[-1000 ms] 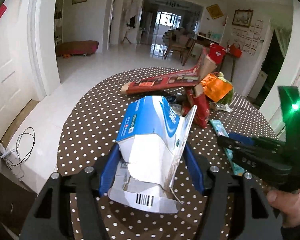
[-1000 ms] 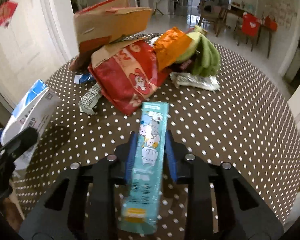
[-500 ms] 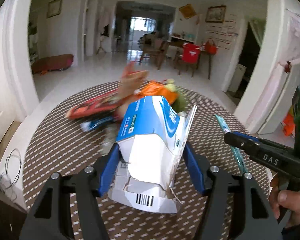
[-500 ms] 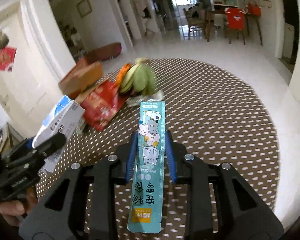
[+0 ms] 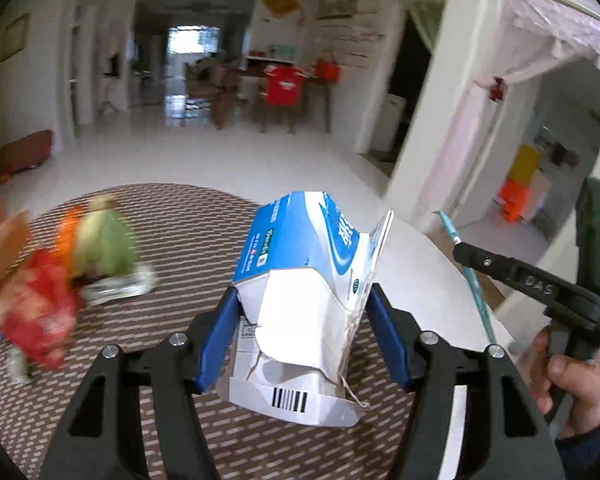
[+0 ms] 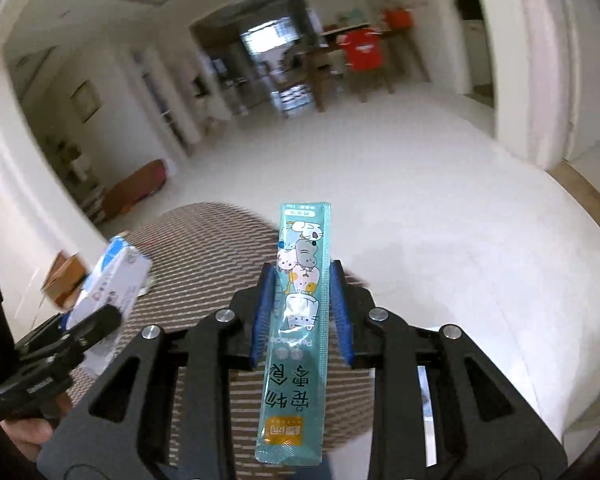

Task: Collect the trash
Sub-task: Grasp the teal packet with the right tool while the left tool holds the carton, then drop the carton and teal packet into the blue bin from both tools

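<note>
My left gripper (image 5: 300, 312) is shut on a torn blue and white carton (image 5: 304, 292), held above the dotted table. My right gripper (image 6: 302, 292) is shut on a long teal snack sachet (image 6: 300, 312) with cartoon animals, held over the table's right edge. In the left wrist view the right gripper (image 5: 464, 256) shows at the right with the sachet (image 5: 472, 276) seen edge-on. In the right wrist view the left gripper (image 6: 96, 320) and the carton (image 6: 112, 276) show at the left.
A blurred heap of trash lies on the brown dotted table (image 5: 180, 232) at the left: a red bag (image 5: 36, 320), an orange and green wrapper (image 5: 100, 240), a clear wrapper (image 5: 116, 286), a cardboard piece (image 5: 0, 248). White floor (image 6: 440, 208) lies beyond the table edge.
Both grippers have swung to the right with their loads. The trash heap has slid from the centre to the left edge, and the view now looks past the table's right edge.
</note>
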`<state>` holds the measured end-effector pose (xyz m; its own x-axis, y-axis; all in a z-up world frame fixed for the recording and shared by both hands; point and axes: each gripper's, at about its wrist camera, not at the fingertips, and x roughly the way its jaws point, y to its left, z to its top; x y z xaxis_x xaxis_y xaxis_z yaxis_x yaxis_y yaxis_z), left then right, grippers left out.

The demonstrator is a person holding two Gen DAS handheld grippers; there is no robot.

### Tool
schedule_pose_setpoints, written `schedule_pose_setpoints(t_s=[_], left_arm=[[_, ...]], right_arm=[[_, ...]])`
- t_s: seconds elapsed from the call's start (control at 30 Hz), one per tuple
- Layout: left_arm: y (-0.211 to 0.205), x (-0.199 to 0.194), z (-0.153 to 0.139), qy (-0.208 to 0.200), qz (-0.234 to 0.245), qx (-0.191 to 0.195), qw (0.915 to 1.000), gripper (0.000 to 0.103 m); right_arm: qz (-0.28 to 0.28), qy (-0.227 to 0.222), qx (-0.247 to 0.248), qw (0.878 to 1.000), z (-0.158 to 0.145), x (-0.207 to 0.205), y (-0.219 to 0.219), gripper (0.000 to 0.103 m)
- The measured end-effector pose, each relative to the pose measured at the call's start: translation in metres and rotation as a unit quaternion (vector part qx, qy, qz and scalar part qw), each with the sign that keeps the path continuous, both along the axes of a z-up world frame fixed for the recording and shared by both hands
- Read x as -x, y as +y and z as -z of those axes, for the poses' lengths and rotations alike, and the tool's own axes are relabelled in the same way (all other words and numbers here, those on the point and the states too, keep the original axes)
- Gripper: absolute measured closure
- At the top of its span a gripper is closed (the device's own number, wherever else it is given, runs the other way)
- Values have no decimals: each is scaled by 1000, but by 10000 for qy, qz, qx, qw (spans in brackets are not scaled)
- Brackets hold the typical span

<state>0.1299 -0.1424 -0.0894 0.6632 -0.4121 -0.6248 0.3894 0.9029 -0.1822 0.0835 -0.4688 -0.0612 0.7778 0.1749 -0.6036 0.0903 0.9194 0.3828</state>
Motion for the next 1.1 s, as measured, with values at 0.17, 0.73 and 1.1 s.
schedule_pose_setpoints(t_s=[0.17,0.73,1.1], left_arm=[[-60,-16,14,241,406,-54,9989,40],[-213,-71,86,1138,1267,-793,9822,39],[-266,-97,141,1730,1610,-1216,9640,26]], right_arm=[[390,585,-177,9974,50,-6,-58,75],[1206,1218,-1016,9799,130,-3,-163,26],[1459,581,-911,9834,80,17,-179,21]])
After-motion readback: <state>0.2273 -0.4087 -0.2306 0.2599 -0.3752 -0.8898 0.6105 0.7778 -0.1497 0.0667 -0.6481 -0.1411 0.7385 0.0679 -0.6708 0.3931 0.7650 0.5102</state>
